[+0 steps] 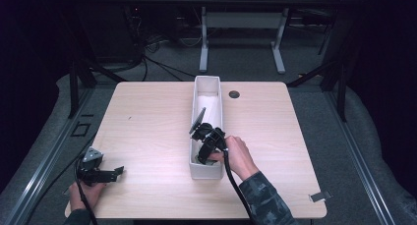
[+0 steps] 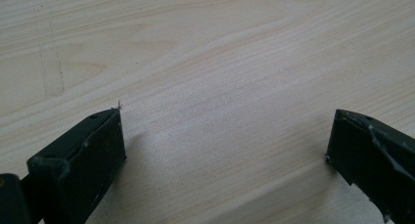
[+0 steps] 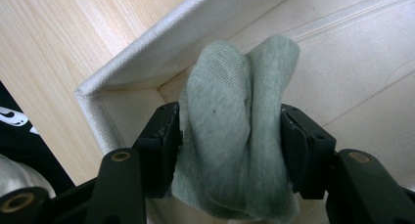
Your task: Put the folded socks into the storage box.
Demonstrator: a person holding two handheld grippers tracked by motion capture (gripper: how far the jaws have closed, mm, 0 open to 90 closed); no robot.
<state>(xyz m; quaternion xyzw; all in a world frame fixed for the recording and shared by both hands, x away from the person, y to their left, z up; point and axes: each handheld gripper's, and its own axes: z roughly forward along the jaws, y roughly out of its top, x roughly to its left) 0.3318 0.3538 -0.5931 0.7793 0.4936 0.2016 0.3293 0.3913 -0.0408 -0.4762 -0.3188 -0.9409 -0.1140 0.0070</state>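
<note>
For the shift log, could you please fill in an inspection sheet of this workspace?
Surface: pale wooden table, with a dark round grommet.
Job's things: long white fabric bin; folded grey-green cloth at its near end.
Clutter: small metal clip at the near right corner.
Grippers: right gripper pressing both sides of the cloth; left gripper open over bare wood.
Cables: black cable trailing from the right gripper.
Surroundings: white desk frame behind, dark floor.
</note>
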